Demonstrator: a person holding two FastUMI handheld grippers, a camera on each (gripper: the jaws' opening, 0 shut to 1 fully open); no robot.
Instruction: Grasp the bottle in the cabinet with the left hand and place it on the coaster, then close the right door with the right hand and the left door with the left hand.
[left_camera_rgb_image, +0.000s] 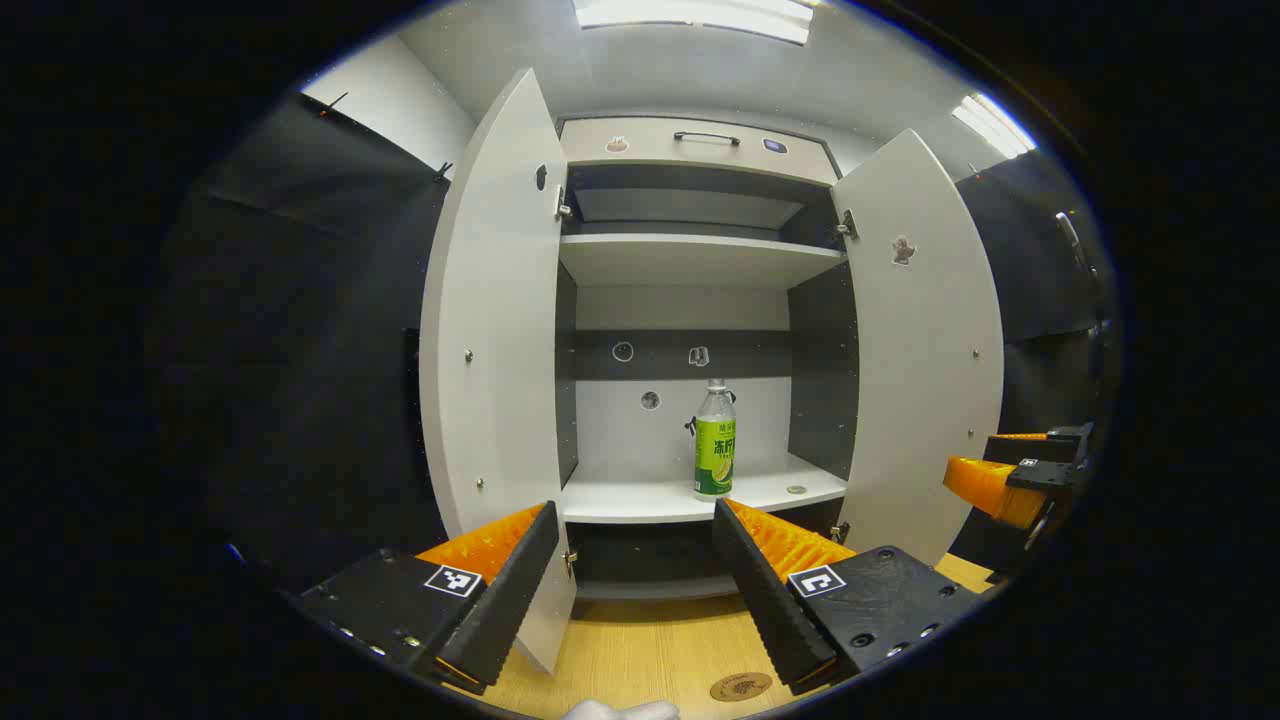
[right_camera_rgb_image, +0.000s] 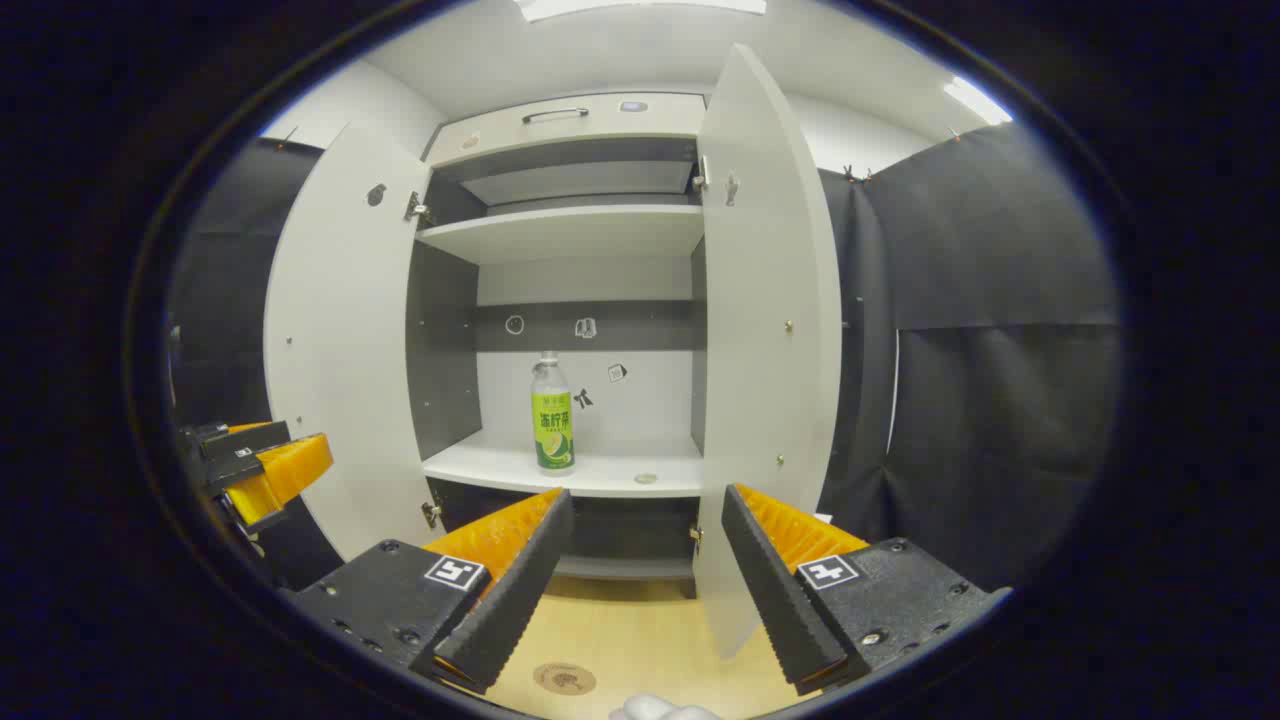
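A clear bottle with a green label stands upright on the lower shelf of the open white cabinet; it is also in the right gripper view. Both doors stand wide open: the left door and the right door. A round brown coaster lies on the wooden table in front of the cabinet. My left gripper is open, short of the shelf, with the bottle ahead between its fingers' line. My right gripper is open too, facing the right door's edge; it appears at the far right.
The cabinet has an upper shelf and a top drawer with a dark handle. A small round disc lies on the lower shelf right of the bottle. Black cloth walls flank the cabinet. The wooden tabletop runs beneath both grippers.
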